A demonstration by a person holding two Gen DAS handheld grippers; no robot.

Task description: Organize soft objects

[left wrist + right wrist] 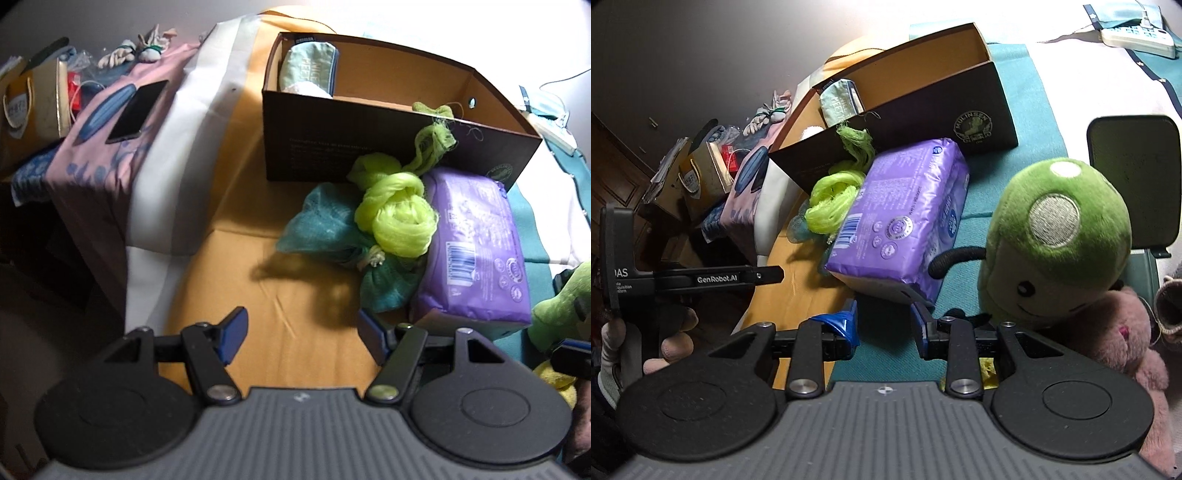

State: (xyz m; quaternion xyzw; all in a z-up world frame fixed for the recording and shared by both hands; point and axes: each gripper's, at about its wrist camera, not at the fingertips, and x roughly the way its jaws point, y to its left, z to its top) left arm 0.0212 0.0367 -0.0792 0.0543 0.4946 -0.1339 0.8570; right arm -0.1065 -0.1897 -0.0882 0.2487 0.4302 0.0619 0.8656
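A dark cardboard box stands open on an orange sheet, with a pale green pouch inside. In front of it lie a lime-green mesh sponge, a teal mesh sponge and a purple tissue pack. My left gripper is open and empty, low over the orange sheet near the teal sponge. My right gripper is open and empty, just before the tissue pack. A green plush toy stands right of it, with a pink plush beside it.
A pink pillow with a black phone lies left. Bags and clutter sit at far left. A white power strip lies at the far right on the bedding. A dark square object stands behind the green plush.
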